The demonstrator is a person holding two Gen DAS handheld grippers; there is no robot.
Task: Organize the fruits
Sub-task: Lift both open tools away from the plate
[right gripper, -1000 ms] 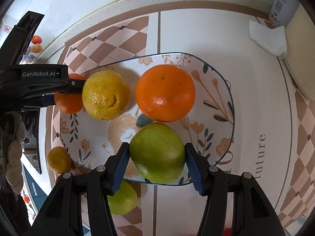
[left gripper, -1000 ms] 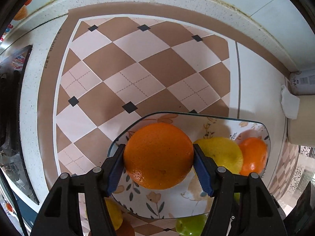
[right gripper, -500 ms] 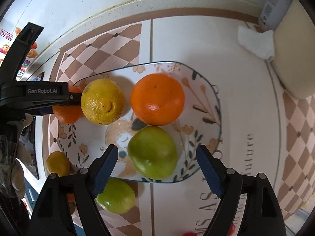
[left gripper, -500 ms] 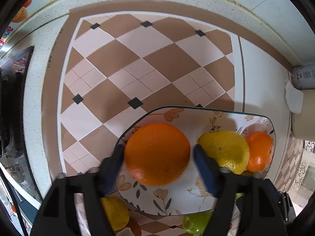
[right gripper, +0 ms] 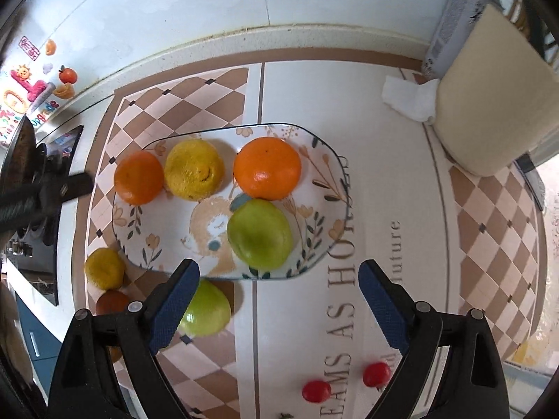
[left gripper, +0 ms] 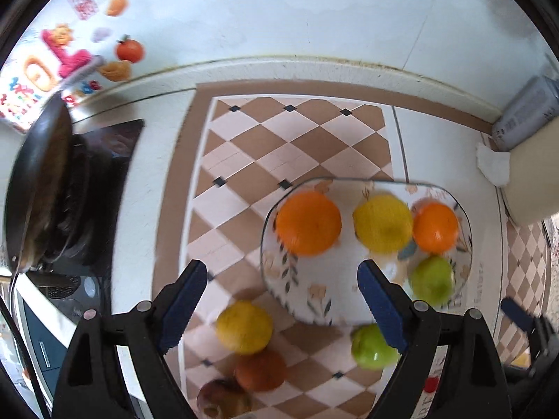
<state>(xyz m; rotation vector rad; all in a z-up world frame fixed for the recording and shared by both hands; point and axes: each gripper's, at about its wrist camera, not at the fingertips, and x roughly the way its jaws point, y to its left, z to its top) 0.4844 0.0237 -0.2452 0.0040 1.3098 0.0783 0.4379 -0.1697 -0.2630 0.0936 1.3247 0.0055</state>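
Both tools have lifted, jaws just spread, apparently empty, fruit on the plate (right gripper: 335,237).

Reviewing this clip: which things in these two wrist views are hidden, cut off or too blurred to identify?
- Dark fruit, left wrist view: blurred, cut by the bottom edge; kind unclear.
- Green fruit off the plate, right wrist view: partly behind the right gripper finger.
- Grey container, left wrist view: cut by the rim, label unreadable.
- Wall stickers, left wrist view: motion-blurred, text illegible.
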